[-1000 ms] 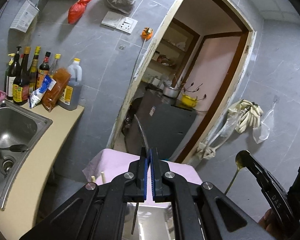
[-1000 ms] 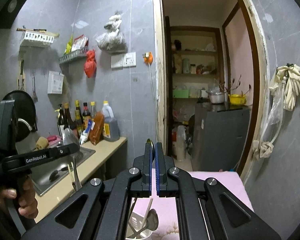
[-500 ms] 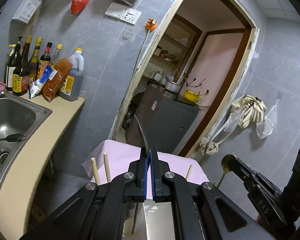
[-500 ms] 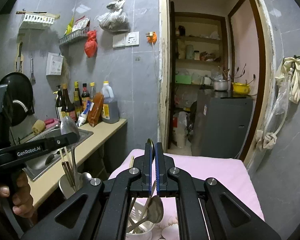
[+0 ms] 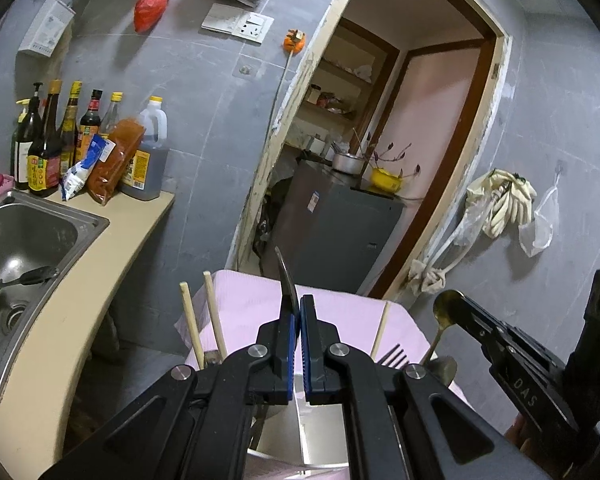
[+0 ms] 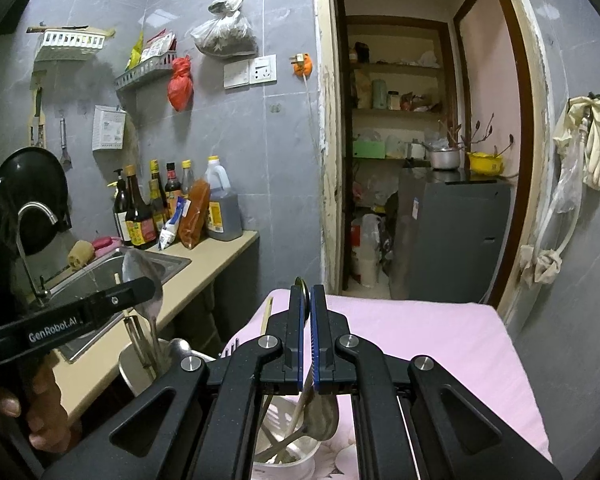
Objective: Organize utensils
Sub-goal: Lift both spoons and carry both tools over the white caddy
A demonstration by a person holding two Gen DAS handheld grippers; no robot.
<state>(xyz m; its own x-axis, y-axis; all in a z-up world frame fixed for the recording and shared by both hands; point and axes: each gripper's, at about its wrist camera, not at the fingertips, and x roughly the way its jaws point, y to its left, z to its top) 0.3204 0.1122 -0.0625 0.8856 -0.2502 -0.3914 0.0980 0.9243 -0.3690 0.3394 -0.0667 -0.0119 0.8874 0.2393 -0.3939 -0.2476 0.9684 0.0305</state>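
The steel spoon (image 6: 140, 270) stands almost upright, bowl up. It is pinched at the bowl by the left tongs (image 5: 300, 304), which are shut nearly flat on it. From the left wrist it shows only as a thin dark curved edge rising above the pads. Its handle runs down into a steel cup (image 6: 138, 364) at the near corner of the pink tabletop (image 6: 440, 344).

The right tongs (image 6: 309, 296) are just as narrow and clamp a small brass spoon (image 5: 445, 305) by its top end, with the stem hanging below. Whether that stem has reached the white slotted holder (image 6: 288, 454) under it I cannot tell, because the tongs' body covers the spot.

Both spoons are likely light, stiff and smooth. A curved bowl between flat pads is a slippery hold, and the piece could swing about the pinch. The flat of the handle just below the bowl would probably be a surer place to grip. Neither spoon is fragile, so a short drop into a holder should do no harm beyond noise.

Wooden chopsticks (image 5: 191, 326) stand in the steel cup beside the left spoon. A fork (image 5: 392, 356) and a larger ladle-like spoon (image 6: 324, 412) sit in the holder on the right.
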